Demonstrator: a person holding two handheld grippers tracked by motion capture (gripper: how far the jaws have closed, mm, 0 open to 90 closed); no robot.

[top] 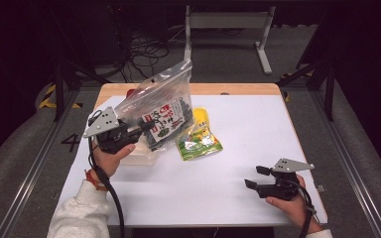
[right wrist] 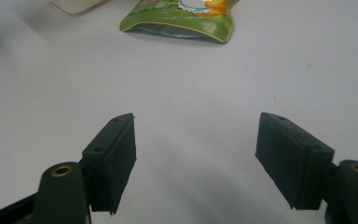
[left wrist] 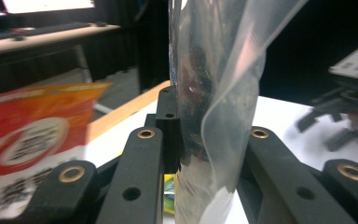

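**Left gripper holds the clear bag above the green pouch**

I see my left gripper [top: 146, 128] with its fingers clamped on the lower edge of the clear plastic zip bag of dark seaweed [top: 161, 106], which stands lifted and tilted just beside the flat green and yellow snack pouch [top: 198, 141] on the white tabletop [top: 228, 183]. My right gripper [top: 256, 177] rests well apart from that pouch, fingers spread, nothing between them.

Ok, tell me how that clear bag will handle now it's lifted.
Probably floppy: the clear bag creases and folds where the left gripper pinches it. Likely light for its size, since one pinch near its lower edge holds it up off the table. The glossy film may be slippery, so it could slide out of the jaws if swung.
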